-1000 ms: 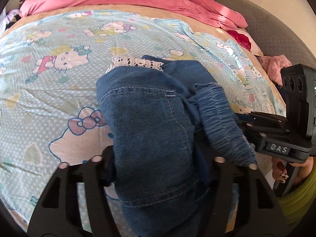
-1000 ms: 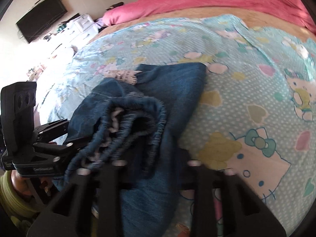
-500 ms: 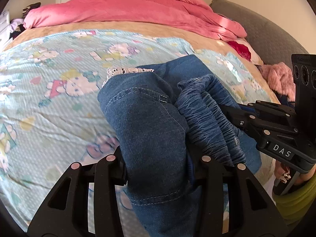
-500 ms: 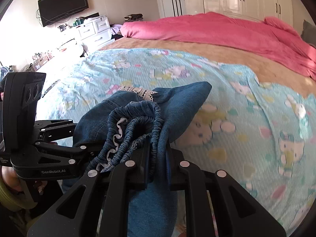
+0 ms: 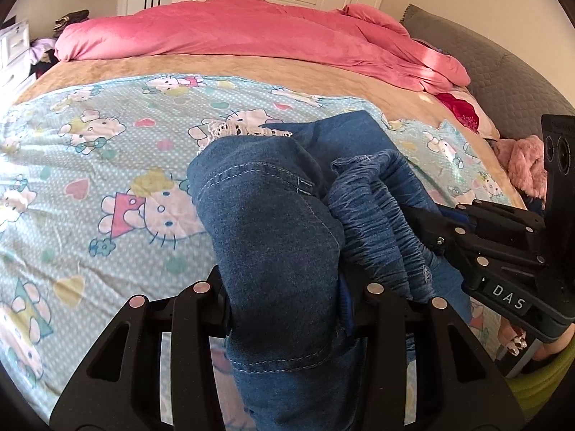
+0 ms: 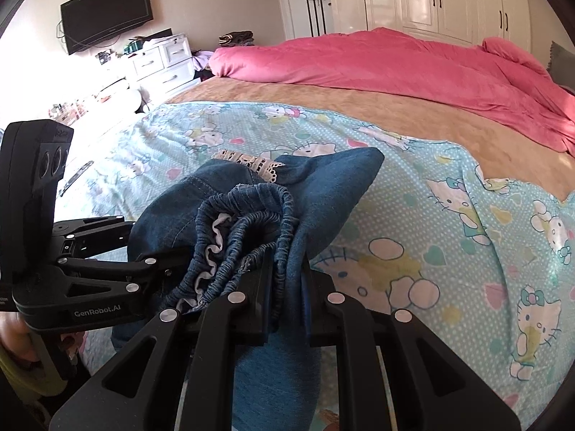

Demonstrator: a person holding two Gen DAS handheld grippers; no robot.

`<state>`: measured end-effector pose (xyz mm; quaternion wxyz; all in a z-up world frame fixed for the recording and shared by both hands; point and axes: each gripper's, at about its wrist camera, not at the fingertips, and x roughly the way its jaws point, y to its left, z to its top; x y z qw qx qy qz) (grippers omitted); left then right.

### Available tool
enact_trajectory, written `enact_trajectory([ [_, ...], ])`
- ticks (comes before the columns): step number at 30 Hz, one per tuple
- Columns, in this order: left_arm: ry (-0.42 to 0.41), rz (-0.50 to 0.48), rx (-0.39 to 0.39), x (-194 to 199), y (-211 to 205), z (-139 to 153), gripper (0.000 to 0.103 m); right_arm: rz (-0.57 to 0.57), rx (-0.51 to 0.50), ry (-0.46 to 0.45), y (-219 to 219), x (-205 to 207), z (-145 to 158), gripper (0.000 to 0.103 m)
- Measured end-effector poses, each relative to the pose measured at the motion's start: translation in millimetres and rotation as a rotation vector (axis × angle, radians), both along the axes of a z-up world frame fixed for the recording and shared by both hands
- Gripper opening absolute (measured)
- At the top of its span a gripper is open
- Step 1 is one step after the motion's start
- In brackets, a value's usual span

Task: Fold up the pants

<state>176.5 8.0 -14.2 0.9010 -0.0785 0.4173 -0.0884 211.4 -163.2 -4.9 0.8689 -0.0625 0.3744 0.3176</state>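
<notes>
The pants point(image 5: 273, 237) are seen as matt blue denim with pale stitching and a ruched waistband, the sheet point(image 5: 90, 165) as thin printed cotton, the duvet point(image 5: 251, 32) as velvety pink, and each hand-held gripper point(image 6: 284, 298) as matt black plastic with shiny metal rivets.

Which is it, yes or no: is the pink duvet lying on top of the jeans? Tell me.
No, the pink duvet is heaped at the far end of the bed, apart from the jeans, which are bunched at the near edge.

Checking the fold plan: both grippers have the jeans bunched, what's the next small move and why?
Probably draw the left gripper and right gripper apart to stretch the waistband flat. Both are clamped close together on the jeans, which hang crumpled above the bedsheet.
</notes>
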Motion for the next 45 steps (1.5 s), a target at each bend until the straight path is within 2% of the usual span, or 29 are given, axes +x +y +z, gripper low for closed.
enact_trajectory([
  [9,0.021,-0.001,0.020,20.3,6.8,-10.1,0.034,-0.047,0.005,0.052,1.5,16.6,-15.6,0.015],
  [12,0.034,0.002,0.023,24.1,9.4,-17.7,0.038,-0.076,-0.012,0.073,-0.8,20.2,-25.0,0.016],
  [15,0.039,0.007,0.020,23.4,12.3,-23.4,0.045,-0.105,-0.029,0.096,-4.8,22.6,-33.4,0.023],
  [21,0.058,0.008,0.018,22.0,14.2,-32.2,0.056,-0.157,-0.071,0.081,-10.4,23.1,-38.5,0.050],
  [26,0.066,0.006,0.020,22.3,15.9,-35.4,0.061,-0.193,-0.108,0.086,-13.0,26.1,-46.0,0.059],
  [31,0.074,0.009,0.010,22.7,17.8,-39.3,0.065,-0.230,-0.101,0.120,-20.5,30.4,-51.3,0.069],
  [35,0.061,0.010,0.013,17.4,18.3,-32.9,0.068,-0.266,-0.060,0.094,-28.9,22.6,-40.5,0.078],
  [37,0.054,0.008,0.005,13.6,19.2,-28.1,0.072,-0.285,-0.038,0.075,-34.6,15.4,-34.0,0.087],
  [41,0.030,0.010,0.002,4.2,19.2,-15.5,0.081,-0.330,-0.003,0.032,-51.2,-3.2,-19.1,0.089],
  [43,0.016,0.008,-0.005,-2.5,18.7,-8.2,0.090,-0.346,0.016,0.013,-58.9,-12.1,-12.3,0.094],
  [45,-0.002,0.005,-0.003,-10.3,17.7,-0.6,0.093,-0.363,0.039,-0.015,-68.1,-24.6,-4.4,0.096],
])
